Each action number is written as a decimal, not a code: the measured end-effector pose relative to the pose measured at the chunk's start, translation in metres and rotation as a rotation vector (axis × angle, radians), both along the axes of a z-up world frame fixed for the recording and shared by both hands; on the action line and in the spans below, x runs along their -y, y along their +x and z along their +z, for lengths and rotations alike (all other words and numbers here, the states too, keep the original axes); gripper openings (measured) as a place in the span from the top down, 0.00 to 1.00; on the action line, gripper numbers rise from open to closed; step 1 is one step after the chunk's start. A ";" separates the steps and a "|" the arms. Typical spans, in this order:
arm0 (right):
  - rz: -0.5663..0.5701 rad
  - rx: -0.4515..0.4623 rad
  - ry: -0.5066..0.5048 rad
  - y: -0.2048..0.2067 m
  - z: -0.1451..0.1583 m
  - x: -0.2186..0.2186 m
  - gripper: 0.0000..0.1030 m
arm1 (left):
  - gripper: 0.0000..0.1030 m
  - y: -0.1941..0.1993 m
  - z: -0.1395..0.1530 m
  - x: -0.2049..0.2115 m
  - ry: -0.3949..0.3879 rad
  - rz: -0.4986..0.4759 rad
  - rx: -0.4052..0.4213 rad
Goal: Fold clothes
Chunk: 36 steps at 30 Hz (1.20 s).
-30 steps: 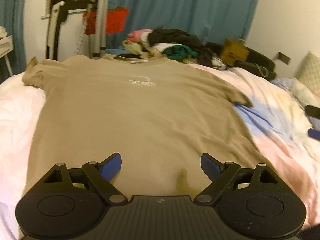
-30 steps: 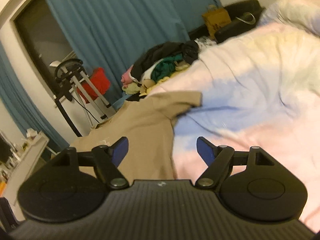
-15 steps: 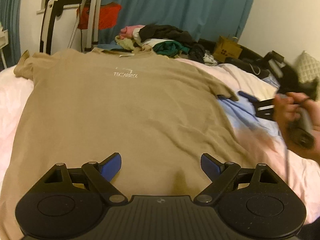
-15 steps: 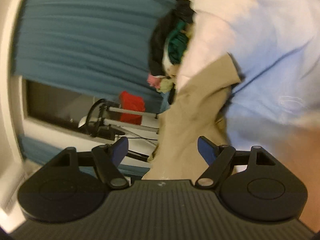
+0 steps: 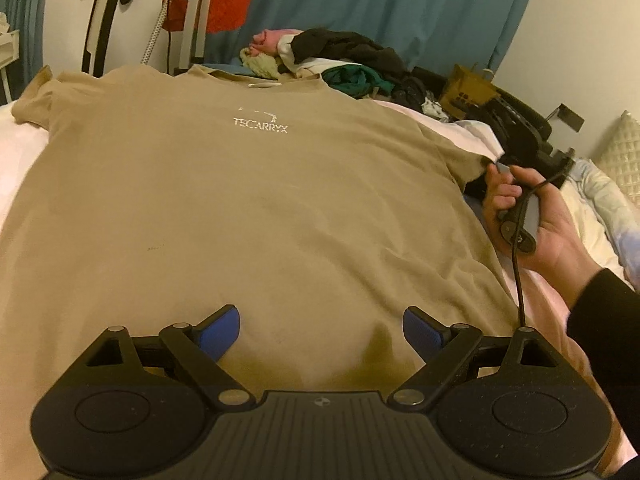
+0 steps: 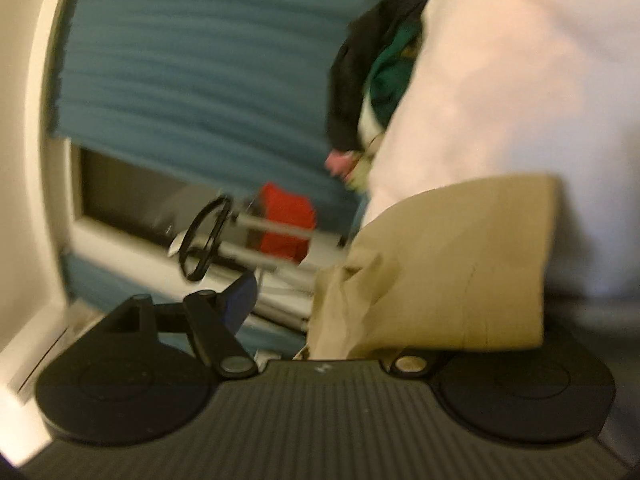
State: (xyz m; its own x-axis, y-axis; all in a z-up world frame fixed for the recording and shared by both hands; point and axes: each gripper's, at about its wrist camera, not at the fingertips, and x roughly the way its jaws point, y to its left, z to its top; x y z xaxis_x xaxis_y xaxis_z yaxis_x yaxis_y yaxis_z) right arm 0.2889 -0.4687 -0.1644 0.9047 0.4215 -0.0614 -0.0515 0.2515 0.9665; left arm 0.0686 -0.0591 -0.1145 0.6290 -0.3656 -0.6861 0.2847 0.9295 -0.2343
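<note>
A tan T-shirt (image 5: 260,208) with a white chest logo lies flat, front up, on the bed. My left gripper (image 5: 320,332) hangs open just above its hem, with nothing between the blue pads. A hand (image 5: 536,224) in a dark sleeve holds my right gripper (image 5: 500,166) at the shirt's right sleeve (image 5: 460,156). In the right wrist view, which is rolled sideways and blurred, my right gripper (image 6: 324,304) stands open. The tan sleeve (image 6: 460,264) reaches in between the jaws and covers the right finger. The left finger (image 6: 240,296) stays clear of the cloth.
A pile of loose clothes (image 5: 344,64) sits beyond the collar, before a blue curtain (image 5: 400,8). A metal stand (image 5: 192,20) with a red cloth (image 5: 216,4) is at the back left. The pink and blue duvet (image 5: 592,216) and a pillow (image 5: 620,148) are at the right.
My right gripper rolled onto its side and swept in to the right sleeve, which now lies between its jaws. The hand came into the left wrist view. My left gripper sank slightly towards the shirt.
</note>
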 end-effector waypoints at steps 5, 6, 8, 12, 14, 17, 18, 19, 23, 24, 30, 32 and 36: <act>0.066 -0.041 0.021 0.032 0.001 -0.001 0.23 | 0.13 0.013 0.001 0.005 -0.059 -0.013 -0.031; 0.059 -0.035 0.023 0.038 0.004 -0.001 0.23 | 0.13 0.016 0.000 0.005 -0.073 -0.013 -0.040; 0.051 -0.013 0.021 0.046 0.013 0.000 0.23 | 0.13 0.022 0.000 0.006 -0.091 -0.008 -0.056; -0.047 0.085 -0.044 0.047 0.042 0.011 0.23 | 0.13 0.030 -0.001 0.004 -0.112 0.010 -0.076; -0.153 0.146 -0.095 0.036 0.057 0.020 0.23 | 0.13 0.034 0.000 0.002 -0.122 0.020 -0.079; -0.342 0.256 -0.183 0.001 0.075 0.037 0.23 | 0.13 0.036 0.003 -0.001 -0.137 0.028 -0.073; -0.395 0.264 -0.206 -0.009 0.079 0.041 0.24 | 0.13 0.036 0.005 -0.003 -0.138 0.029 -0.063; -0.431 0.238 -0.225 -0.018 0.084 0.048 0.24 | 0.13 0.035 0.008 -0.003 -0.133 0.028 -0.049; -0.402 0.111 -0.305 -0.039 0.098 0.050 0.24 | 0.13 0.032 0.017 -0.003 -0.116 0.025 0.007; -0.393 0.084 -0.320 -0.049 0.099 0.045 0.24 | 0.13 0.030 0.021 -0.003 -0.110 0.025 0.024; -0.337 -0.065 -0.312 -0.101 0.078 -0.002 0.24 | 0.13 0.008 0.033 -0.015 -0.084 0.058 0.081; -0.293 -0.154 -0.286 -0.106 0.061 -0.015 0.24 | 0.13 -0.001 0.036 -0.022 -0.075 0.081 0.087; -0.182 -0.295 -0.205 -0.096 0.025 -0.027 0.24 | 0.13 -0.012 0.039 -0.037 -0.079 0.114 0.070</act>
